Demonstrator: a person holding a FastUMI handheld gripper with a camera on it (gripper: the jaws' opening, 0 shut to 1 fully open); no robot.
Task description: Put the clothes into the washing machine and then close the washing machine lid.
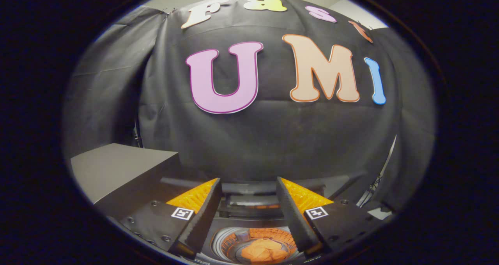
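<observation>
Black cloth backs the washer [249,202]; gripper [249,187] spread wide, empty, above the drum; clothes [264,251] inside at 6 o'clock.

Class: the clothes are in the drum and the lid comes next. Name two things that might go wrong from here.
1. The clothes sit heaped in the drum; if they ride high, the lid may catch on them.
2. The gripper has its fingers open and holding nothing, above the washer; a poor grip on the lid might let it slam.

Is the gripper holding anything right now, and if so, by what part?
Nothing is held. The gripper is open, and the orange clothes already lie in the washing machine drum below.
</observation>
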